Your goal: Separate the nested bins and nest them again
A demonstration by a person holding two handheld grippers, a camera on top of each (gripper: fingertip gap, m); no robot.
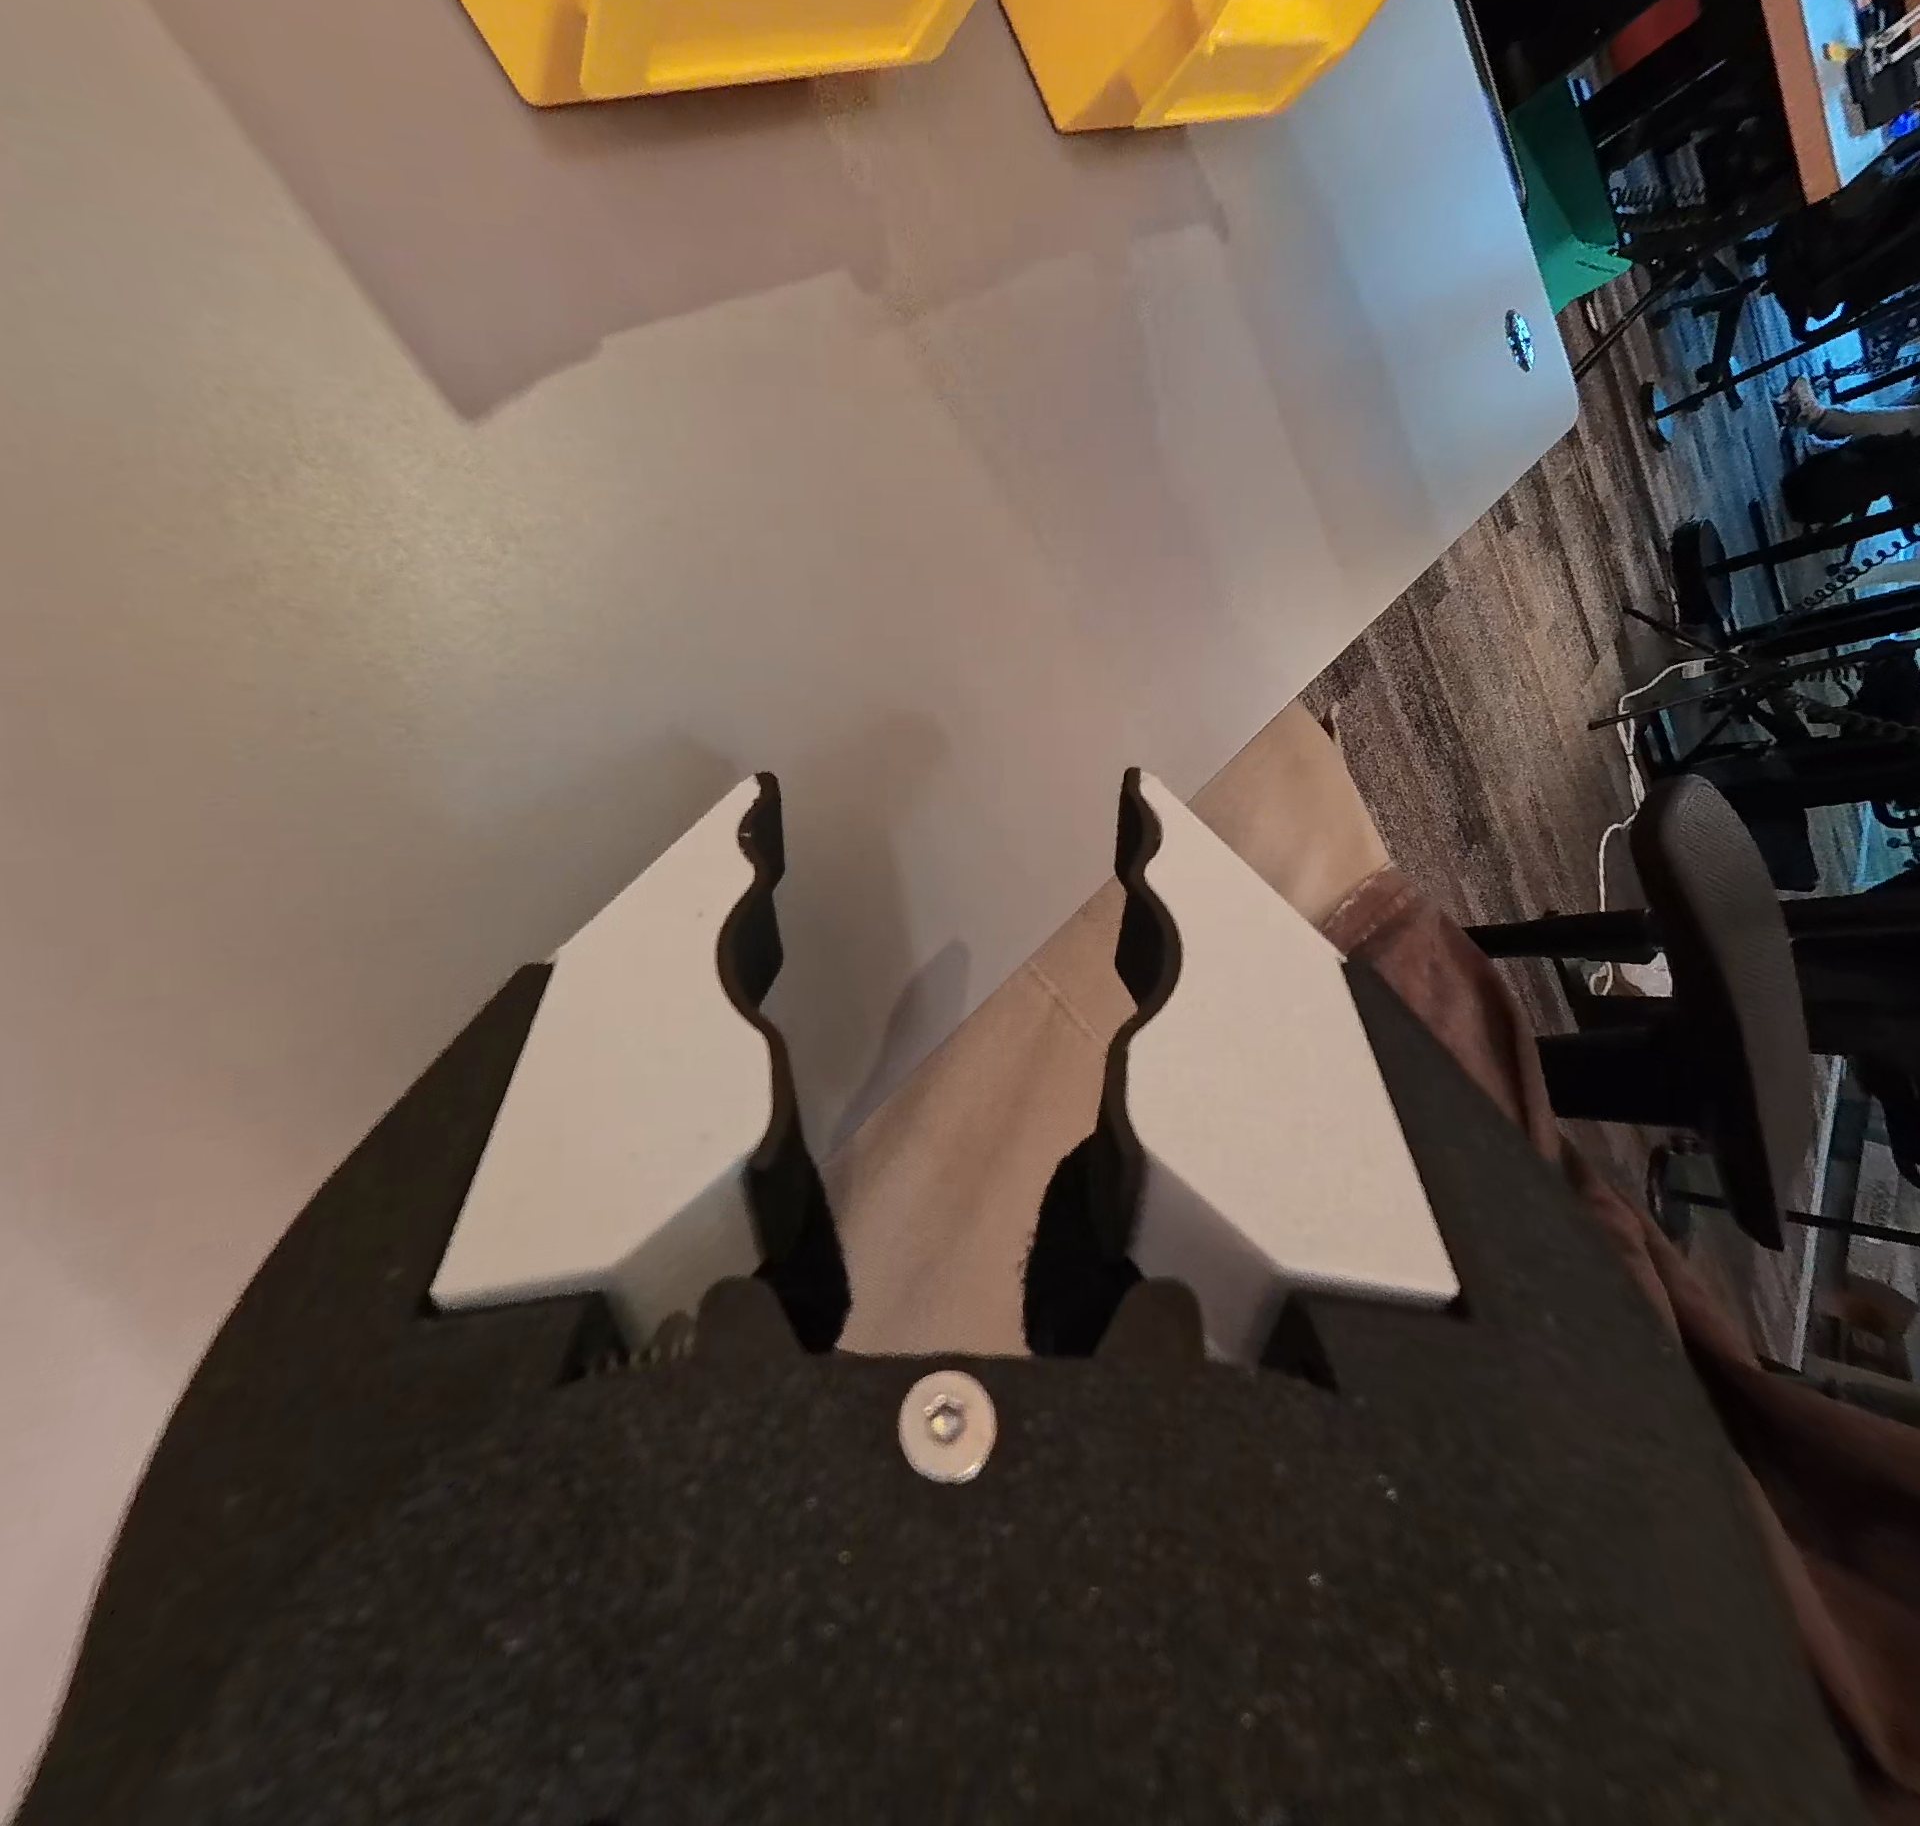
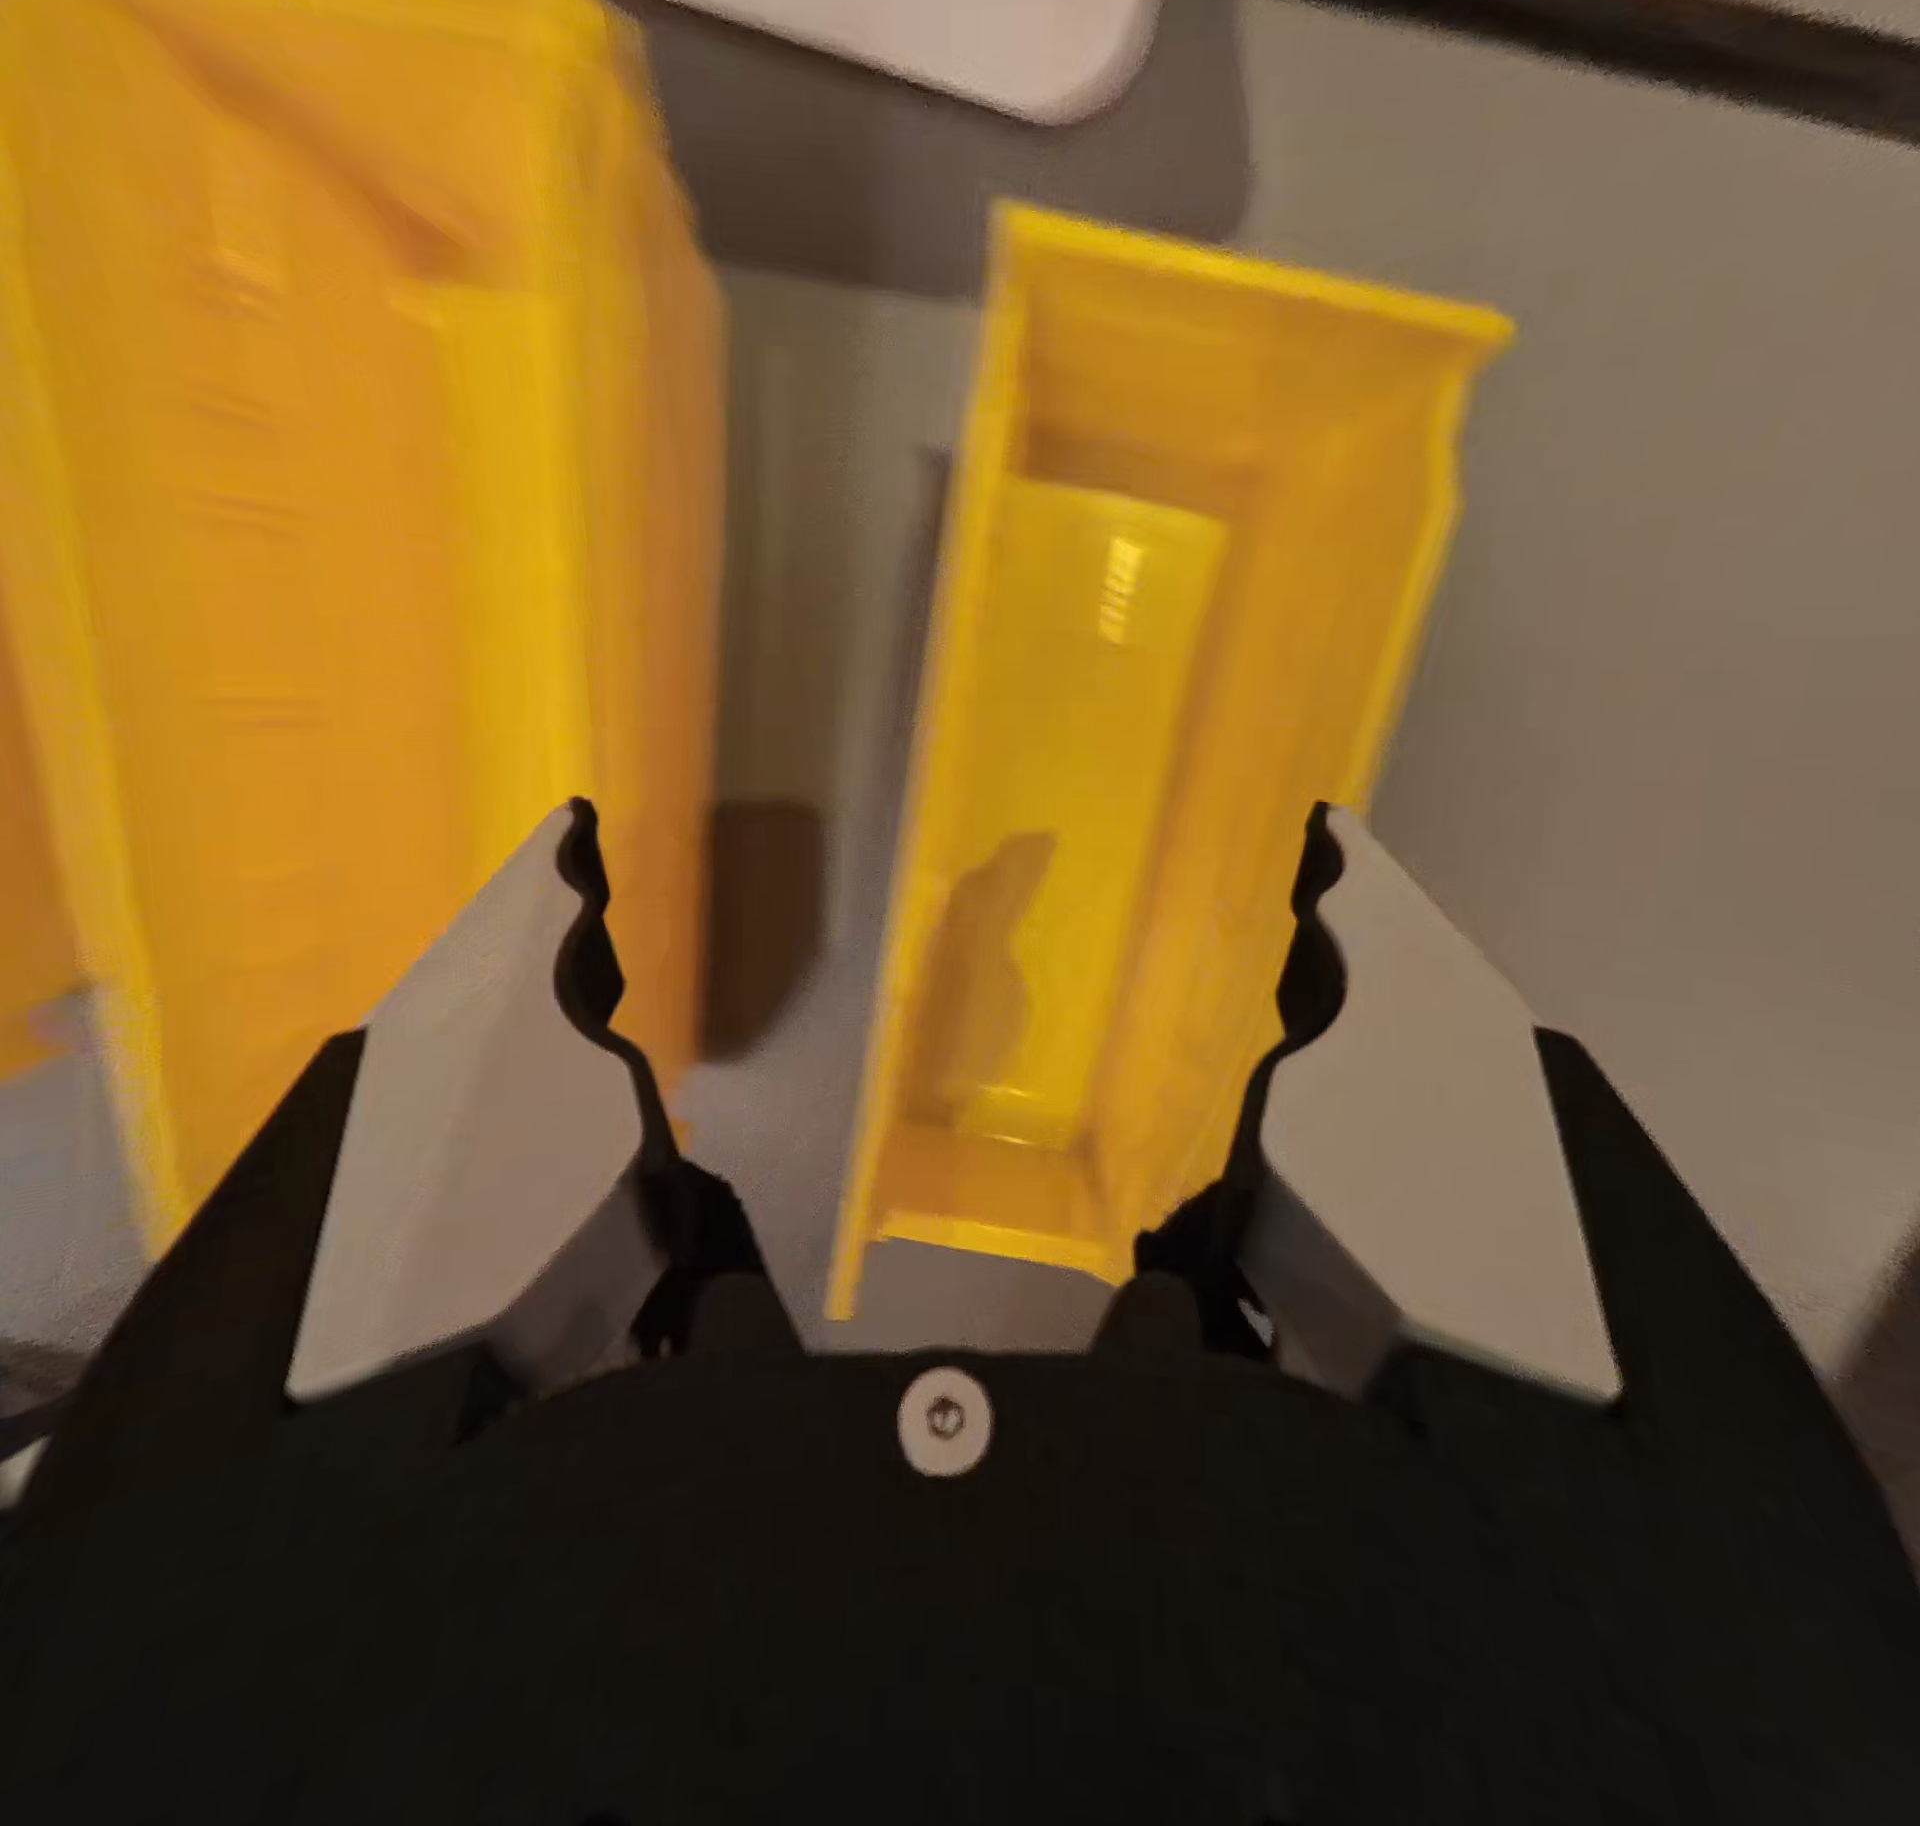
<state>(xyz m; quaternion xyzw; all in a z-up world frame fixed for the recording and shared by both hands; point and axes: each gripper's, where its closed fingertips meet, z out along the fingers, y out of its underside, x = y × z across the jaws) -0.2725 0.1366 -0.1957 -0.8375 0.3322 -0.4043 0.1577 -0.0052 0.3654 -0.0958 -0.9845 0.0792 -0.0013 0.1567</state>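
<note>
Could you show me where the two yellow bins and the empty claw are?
Small yellow bin (image 2: pixel 1132 737): right wrist view, inside floor.
Large yellow bin (image 2: pixel 312 529): right wrist view, blurred side wall.
Left gripper (image 1: pixel 948 789): left wrist view, between its open fingertips.

The left claw (image 1: pixel 948 789) hangs over the white bench (image 1: pixel 364 633) with its jaws apart and nothing between them. Far ahead, at the top edge, two yellow bins stand side by side and just apart: the left bin (image 1: pixel 717 20) and the right bin (image 1: pixel 1216 31), both cut off by the frame. Beige cloth (image 1: pixel 997 1132) shows below the claw, past the bench edge. To the right lie a wood-pattern floor (image 1: pixel 1455 696) and a dark chair (image 1: pixel 1714 997).
</note>
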